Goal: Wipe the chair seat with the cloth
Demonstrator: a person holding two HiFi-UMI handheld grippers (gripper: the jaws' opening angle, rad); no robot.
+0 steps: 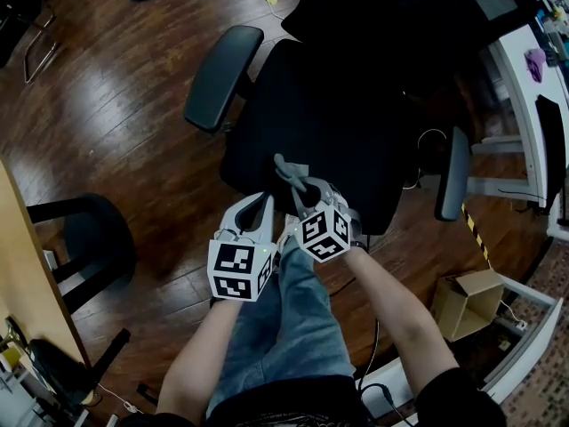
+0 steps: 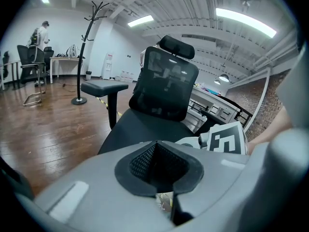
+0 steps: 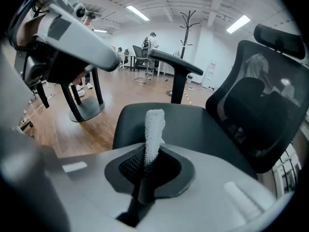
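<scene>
I'm working in an open-plan office: a mesh-backed office chair (image 2: 164, 83) at twelve o'clock, a coat stand (image 2: 89, 52) at ten, desks (image 2: 65, 58) at nine, strip lights (image 2: 244, 22) overhead, wooden floor (image 1: 116, 87) throughout.

Seat (image 1: 320, 114) open across its top, reachable from the front edge. Left armrest (image 1: 222, 76) and right armrest (image 1: 455, 172) bound the sides; backrest (image 1: 391, 12) closes the far end. Stool (image 1: 89, 238) well off to the left

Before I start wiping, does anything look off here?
Nothing is spilled or damaged. Only the cloth looks odd: it is bunched into a narrow strip pinched in the right gripper, not spread flat on the chair seat.
</scene>
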